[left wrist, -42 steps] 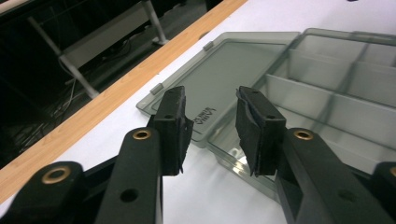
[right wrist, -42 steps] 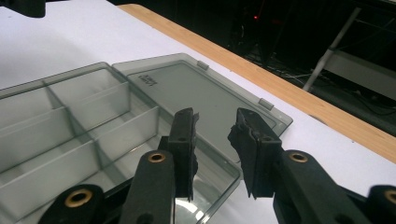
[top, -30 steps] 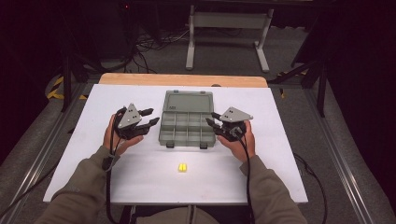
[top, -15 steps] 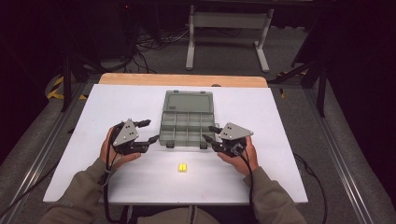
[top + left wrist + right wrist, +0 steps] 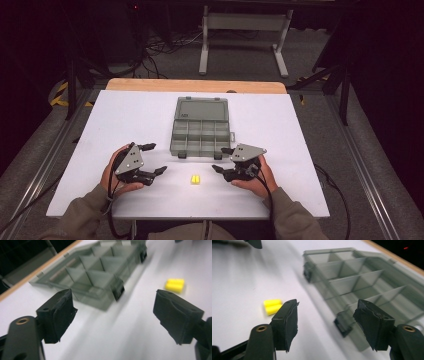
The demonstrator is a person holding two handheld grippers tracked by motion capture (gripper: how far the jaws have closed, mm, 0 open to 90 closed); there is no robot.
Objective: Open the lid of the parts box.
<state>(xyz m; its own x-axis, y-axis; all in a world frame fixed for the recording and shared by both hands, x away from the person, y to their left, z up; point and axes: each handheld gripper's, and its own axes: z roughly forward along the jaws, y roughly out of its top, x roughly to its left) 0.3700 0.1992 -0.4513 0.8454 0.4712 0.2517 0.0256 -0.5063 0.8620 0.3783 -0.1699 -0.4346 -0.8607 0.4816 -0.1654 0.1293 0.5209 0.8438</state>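
A grey compartment box (image 5: 201,132) lies open at the table's middle, its lid flat behind it; its cells (image 5: 100,275) (image 5: 362,282) look empty. A small yellow pair of earplugs (image 5: 195,179) (image 5: 175,285) (image 5: 272,306) lies on the white table just in front of the box. My left gripper (image 5: 151,159) (image 5: 115,315) stands open to the left of the earplugs, jaws wide apart with nothing between them. My right gripper (image 5: 223,160) (image 5: 327,322) stands open to their right, also holding nothing. Both grippers point inward toward the earplugs.
The white table (image 5: 125,115) ends in a wooden back edge (image 5: 195,86). Beyond it are a metal stand (image 5: 242,30) and cables on a dark floor. The box's black latches (image 5: 181,155) face the front.
Both grippers have drawn back from the box's sides toward the table's front, now flanking the yellow earplugs. The box and earplugs have not moved.
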